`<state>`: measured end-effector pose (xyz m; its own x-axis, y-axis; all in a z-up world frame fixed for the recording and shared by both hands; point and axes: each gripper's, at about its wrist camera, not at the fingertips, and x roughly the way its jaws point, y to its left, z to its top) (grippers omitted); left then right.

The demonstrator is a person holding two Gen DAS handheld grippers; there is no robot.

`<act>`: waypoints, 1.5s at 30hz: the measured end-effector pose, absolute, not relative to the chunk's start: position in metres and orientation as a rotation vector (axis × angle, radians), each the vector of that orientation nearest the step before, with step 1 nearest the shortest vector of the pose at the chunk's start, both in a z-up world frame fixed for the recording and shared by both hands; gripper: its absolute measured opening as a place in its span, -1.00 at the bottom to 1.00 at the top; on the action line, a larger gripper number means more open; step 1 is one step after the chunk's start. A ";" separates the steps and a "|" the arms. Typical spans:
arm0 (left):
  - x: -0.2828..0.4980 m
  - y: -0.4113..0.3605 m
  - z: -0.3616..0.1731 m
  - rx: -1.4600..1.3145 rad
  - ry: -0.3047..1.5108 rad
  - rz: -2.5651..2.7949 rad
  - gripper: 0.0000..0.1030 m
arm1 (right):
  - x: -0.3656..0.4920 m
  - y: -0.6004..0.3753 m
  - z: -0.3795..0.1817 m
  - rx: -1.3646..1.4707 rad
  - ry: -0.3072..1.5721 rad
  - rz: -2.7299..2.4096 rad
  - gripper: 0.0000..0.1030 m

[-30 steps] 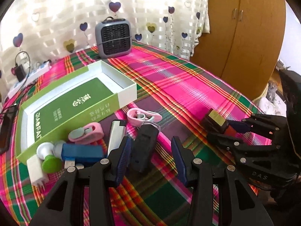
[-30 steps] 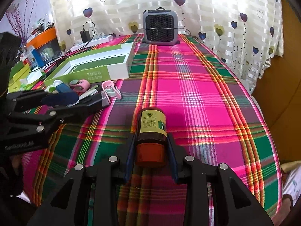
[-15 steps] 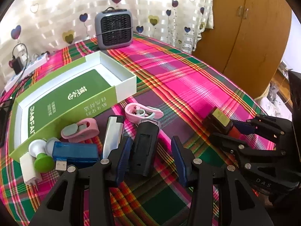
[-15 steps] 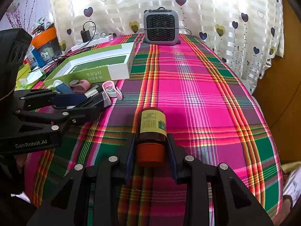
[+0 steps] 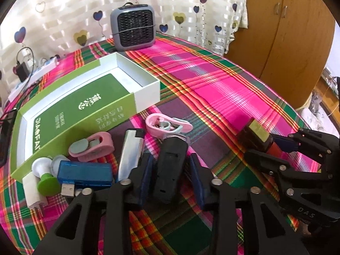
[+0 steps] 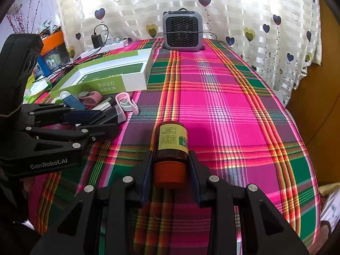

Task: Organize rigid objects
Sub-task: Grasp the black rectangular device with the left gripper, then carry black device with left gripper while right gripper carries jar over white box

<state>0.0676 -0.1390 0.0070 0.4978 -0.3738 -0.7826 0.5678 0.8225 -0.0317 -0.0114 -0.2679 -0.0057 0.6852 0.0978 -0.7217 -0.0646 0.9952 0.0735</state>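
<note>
Looking along the left hand-held gripper (image 5: 170, 170), the left wrist view shows its two blue-padded fingers spread open to either side of a black rectangular device (image 5: 170, 165) that lies flat on the plaid-covered counter (image 5: 212, 89); the device's long axis runs nearly parallel to the fingers, pointing away from the camera, so the judged next move is simply a closing of the jaws across its narrow width. Close on its left lie a silver lighter (image 5: 131, 150), a blue USB adapter (image 5: 85, 173) and a pink clip (image 5: 91, 147), with a second pink clip (image 5: 165, 124) just beyond its far end; the open green-and-white box (image 5: 148, 95) stands behind them, presumably the destination. To the right, well apart, the right hand-held gripper (image 5: 265, 146) appears from the side. In the right wrist view, the right hand-held gripper (image 6: 170, 170) is closed on an amber bottle (image 6: 172, 144) lying on its side, orange cap toward the camera, long axis parallel to the fingers. The box (image 6: 136, 80) lies ahead and to the left, nearer the left gripper.
</note>
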 end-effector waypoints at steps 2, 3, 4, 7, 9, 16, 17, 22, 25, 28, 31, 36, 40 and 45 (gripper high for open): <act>0.068 -0.138 0.007 0.238 0.881 -0.577 -0.41 | -0.010 -0.268 -0.006 0.045 0.810 0.091 -0.36; 0.068 -0.138 0.007 0.240 0.880 -0.575 -0.41 | -0.009 -0.267 -0.006 0.046 0.809 0.092 -0.36; 0.068 -0.138 0.007 0.244 0.879 -0.573 -0.42 | -0.008 -0.267 -0.006 0.045 0.808 0.092 -0.36; 0.067 -0.139 0.007 0.252 0.874 -0.565 -0.47 | -0.010 -0.267 -0.007 0.043 0.805 0.091 -0.35; 0.067 -0.139 0.007 0.250 0.874 -0.565 -0.47 | -0.010 -0.266 -0.007 0.044 0.804 0.092 -0.36; 0.067 -0.138 0.007 0.249 0.874 -0.561 -0.49 | -0.010 -0.266 -0.007 0.041 0.805 0.092 -0.36; 0.067 -0.137 0.008 0.248 0.875 -0.560 -0.49 | -0.010 -0.266 -0.007 0.040 0.805 0.091 -0.36; 0.066 -0.134 0.011 0.236 0.879 -0.554 -0.49 | -0.009 -0.269 -0.006 0.069 0.808 0.088 -0.36; 0.065 -0.131 0.014 0.230 0.878 -0.543 -0.49 | -0.007 -0.271 -0.001 0.067 0.802 0.083 -0.36; 0.064 -0.129 0.021 0.223 0.865 -0.537 -0.49 | -0.007 -0.270 0.004 0.059 0.789 0.082 -0.36; 0.062 -0.126 0.028 0.211 0.852 -0.535 -0.49 | -0.004 -0.269 0.010 0.060 0.781 0.085 -0.36; 0.064 -0.121 0.044 0.202 0.823 -0.518 -0.49 | 0.004 -0.264 0.022 0.055 0.760 0.104 -0.36; 0.069 -0.114 0.054 0.182 0.811 -0.492 -0.49 | 0.010 -0.261 0.032 0.053 0.746 0.123 -0.36; 0.078 -0.104 0.063 0.169 0.798 -0.460 -0.49 | 0.024 -0.252 0.048 0.041 0.726 0.158 -0.36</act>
<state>0.0777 -0.1037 0.0635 0.6062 -0.3333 -0.7221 0.4583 0.8884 -0.0253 0.0238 -0.2524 0.0477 0.7365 0.1580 -0.6577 -0.1296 0.9873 0.0921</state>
